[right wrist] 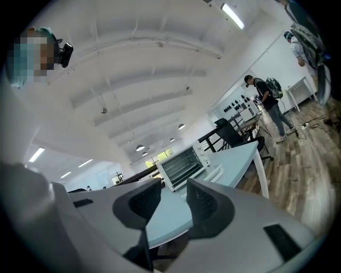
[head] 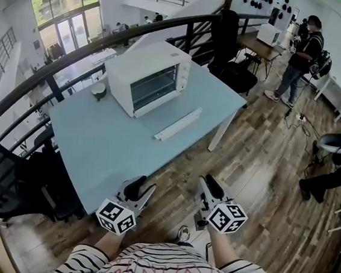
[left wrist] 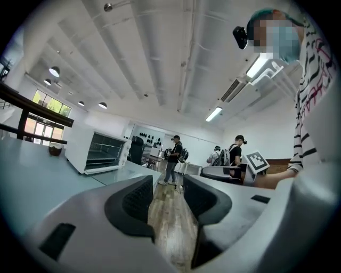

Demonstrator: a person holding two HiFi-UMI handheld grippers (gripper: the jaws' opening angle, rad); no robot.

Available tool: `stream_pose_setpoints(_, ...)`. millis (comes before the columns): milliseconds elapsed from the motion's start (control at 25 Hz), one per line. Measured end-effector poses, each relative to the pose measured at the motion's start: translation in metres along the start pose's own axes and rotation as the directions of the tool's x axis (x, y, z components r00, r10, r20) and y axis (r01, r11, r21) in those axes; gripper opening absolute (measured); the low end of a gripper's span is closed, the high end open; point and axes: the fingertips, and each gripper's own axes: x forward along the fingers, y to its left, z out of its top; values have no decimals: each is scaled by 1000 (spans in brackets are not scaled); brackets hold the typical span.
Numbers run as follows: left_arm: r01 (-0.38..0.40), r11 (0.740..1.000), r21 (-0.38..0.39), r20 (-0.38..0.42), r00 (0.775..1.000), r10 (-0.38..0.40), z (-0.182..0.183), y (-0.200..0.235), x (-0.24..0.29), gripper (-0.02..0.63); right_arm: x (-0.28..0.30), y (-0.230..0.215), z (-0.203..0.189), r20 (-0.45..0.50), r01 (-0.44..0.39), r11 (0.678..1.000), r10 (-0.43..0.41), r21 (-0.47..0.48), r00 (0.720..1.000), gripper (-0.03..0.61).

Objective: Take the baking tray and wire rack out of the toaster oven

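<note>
**Both hand-held grippers empty, short of the toaster oven**

The white toaster oven (head: pixel 149 79) stands at the far side of the pale blue surface (head: pixel 103 144), its glass door shut. Thin horizontal bars show through the glass, but I cannot tell the wire rack from the baking tray. A long white bar (head: pixel 178 124) lies on the surface just in front of the oven, and a small round bowl (head: pixel 98 90) sits beside the oven, near the black railing (head: pixel 76 56).

The left hand-held gripper (head: pixel 143 186) and the right hand-held gripper (head: pixel 207 182) are held level off the near edge of the surface, above the wooden floor (head: pixel 257 172), well apart from the oven. Each gripper's jaws stand moderately apart with nothing between them.
</note>
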Motion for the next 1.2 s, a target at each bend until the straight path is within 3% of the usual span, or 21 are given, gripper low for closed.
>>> stream_pose_setpoints(320, -100, 993, -63, 19, 995, 101, -6, -10, 94, 157, 32, -85, 43, -54, -66, 997, 68, 35, 996, 144)
stream_pose_setpoints(560, -203, 972, -121, 42, 977, 209, -10, -3, 127, 157, 52, -125, 52, -105, -105, 992, 112, 67, 988, 147)
stream_pose_setpoints(880, -295, 941, -167, 43, 951, 306, -10, 28, 138, 156, 92, -145, 54, -147, -127, 987, 140, 98, 979, 147)
stream_pose_setpoints(1200, -309, 933, -186, 55, 944, 324, 4, 96, 169, 156, 160, -155, 61, -148, -121, 988, 135, 98, 980, 147)
